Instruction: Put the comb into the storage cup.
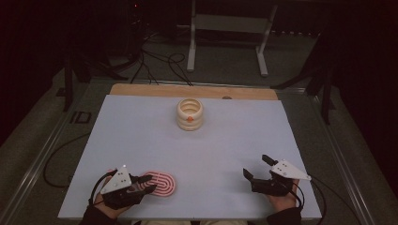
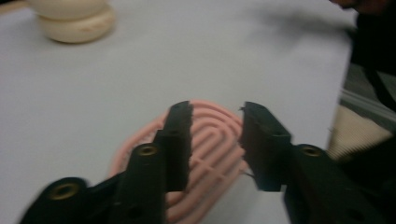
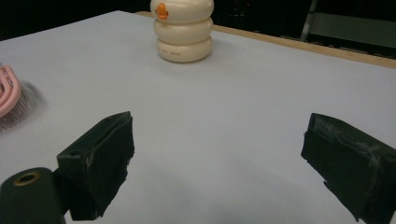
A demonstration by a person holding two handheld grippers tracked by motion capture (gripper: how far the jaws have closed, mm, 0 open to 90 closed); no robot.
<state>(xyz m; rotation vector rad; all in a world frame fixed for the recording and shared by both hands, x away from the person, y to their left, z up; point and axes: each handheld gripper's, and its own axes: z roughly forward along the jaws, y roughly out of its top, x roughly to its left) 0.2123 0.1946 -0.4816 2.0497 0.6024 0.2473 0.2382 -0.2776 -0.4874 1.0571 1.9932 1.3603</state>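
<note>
Pink ridged mat [image 1: 162, 183], near left: soft-looking plastic or rubber, matt, grooved. Cream ringed container [image 1: 190, 114], far centre: smooth, slightly glossy plastic. Table cover [image 1: 225, 150]: matt pale sheet, smooth; bare wood edge [image 1: 141, 90] at far side. Right gripper [image 3: 219, 158] pads: black, rough, scuffed.

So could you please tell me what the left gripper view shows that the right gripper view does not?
Left gripper view alone: the left claw over the pink ridged pad, jaws either side of its ridges, and the table's edge at right. Right gripper view alone: the right claw wide open over bare tabletop, the orange spot on the cream stack, and the wooden strip. Both: the pad, stack and white tabletop.
</note>
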